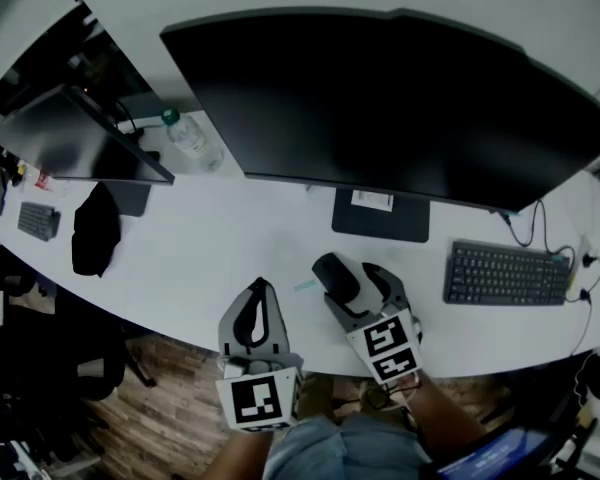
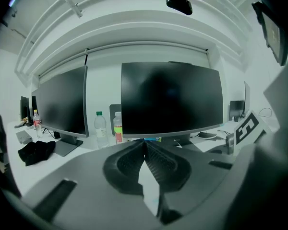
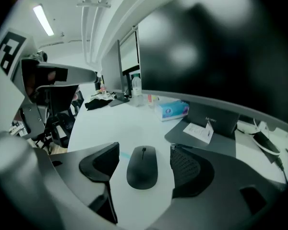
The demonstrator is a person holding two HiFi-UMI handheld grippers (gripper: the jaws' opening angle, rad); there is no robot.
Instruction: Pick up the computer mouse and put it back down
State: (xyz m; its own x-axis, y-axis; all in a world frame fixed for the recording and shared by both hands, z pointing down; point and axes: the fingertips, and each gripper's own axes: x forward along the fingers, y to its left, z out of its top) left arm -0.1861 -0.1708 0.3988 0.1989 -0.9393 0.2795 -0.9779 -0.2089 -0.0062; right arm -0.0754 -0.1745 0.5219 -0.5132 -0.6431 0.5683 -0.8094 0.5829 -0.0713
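A: From the head view, where was the computer mouse?
B: Flat on the white bench near its front edge, inside the right gripper. The left gripper hung just beside it, so a careless swing could have clipped it

A: And the left gripper view?
B: The left gripper had its jaws pressed together on nothing, so I judged it idle, a risk only by being near

A: The right gripper view?
B: The right gripper stood spread, both pads clear of the computer mouse. If one pad had met it first, I'd expect the smooth shell to skid or twist on the bench, perhaps toward the edge
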